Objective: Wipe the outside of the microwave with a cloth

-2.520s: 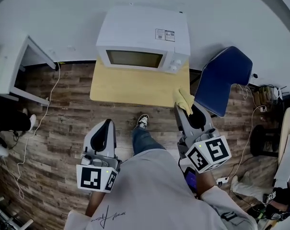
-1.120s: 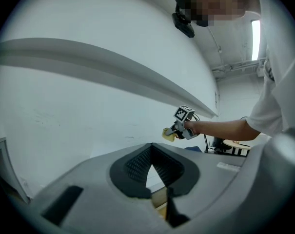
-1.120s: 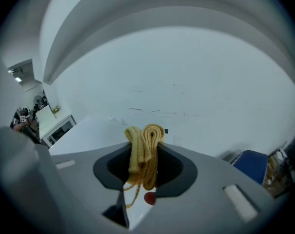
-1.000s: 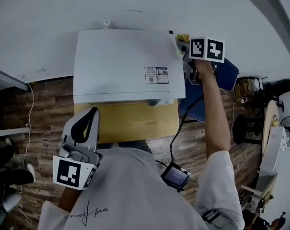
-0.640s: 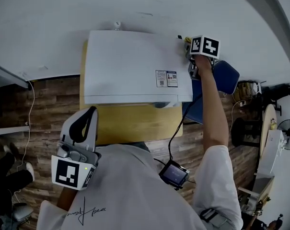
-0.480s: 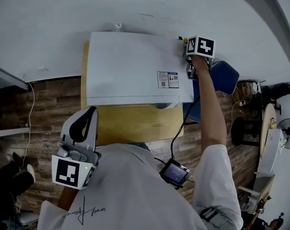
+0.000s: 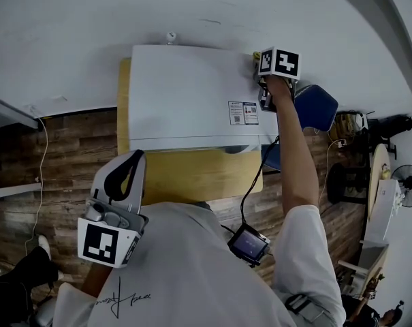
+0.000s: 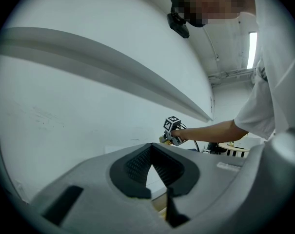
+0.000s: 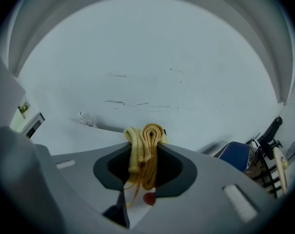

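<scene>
One claw works: our right claw clamps the yellow cloth at the microwave top's back-right corner for wiping, while our left claw idles closed, empty.

Your microwave: white, w/ a small printed label; cloth: two-tone yellow, pale and mustard; your right gripper and left gripper: grey bodies, black jaw linings, cubes w/ black-and-white square markers; table: pale yellow wood; floor: brown wood-grain planks; chair: blue.
</scene>
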{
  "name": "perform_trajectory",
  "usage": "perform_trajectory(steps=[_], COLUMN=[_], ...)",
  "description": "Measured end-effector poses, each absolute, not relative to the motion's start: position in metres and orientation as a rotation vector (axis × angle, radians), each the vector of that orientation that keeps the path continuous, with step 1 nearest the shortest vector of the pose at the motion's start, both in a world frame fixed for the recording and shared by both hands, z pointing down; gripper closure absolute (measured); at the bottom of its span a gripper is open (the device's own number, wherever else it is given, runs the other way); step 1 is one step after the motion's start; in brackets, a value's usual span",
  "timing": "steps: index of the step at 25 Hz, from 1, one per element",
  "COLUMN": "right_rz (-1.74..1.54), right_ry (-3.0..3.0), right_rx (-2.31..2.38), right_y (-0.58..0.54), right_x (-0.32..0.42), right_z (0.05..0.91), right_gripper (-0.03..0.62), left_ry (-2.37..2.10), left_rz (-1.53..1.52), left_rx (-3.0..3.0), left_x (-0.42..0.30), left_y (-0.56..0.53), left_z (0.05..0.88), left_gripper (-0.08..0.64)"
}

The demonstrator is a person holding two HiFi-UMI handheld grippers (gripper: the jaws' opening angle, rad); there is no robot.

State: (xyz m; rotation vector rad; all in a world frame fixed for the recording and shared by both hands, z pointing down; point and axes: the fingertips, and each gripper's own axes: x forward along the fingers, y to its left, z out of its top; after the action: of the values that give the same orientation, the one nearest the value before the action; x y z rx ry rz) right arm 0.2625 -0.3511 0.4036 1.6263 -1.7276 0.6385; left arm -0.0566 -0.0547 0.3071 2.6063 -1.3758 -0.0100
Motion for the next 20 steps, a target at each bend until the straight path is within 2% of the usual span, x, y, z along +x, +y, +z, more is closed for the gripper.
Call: perform_trajectory(steps=[20], right_rz=[0.644], right_ry=[-1.820], right_rx=[1.557], right_y=[-0.344], right_x=[0.197], right_z=[0.404], right_gripper=[0.476], left_ry=[-1.396], left_rz=[-0.007], left_rx=[2.572], left_x=[-0.079], left_y=[-0.044], left_z=[0.313], left_gripper=[0.560])
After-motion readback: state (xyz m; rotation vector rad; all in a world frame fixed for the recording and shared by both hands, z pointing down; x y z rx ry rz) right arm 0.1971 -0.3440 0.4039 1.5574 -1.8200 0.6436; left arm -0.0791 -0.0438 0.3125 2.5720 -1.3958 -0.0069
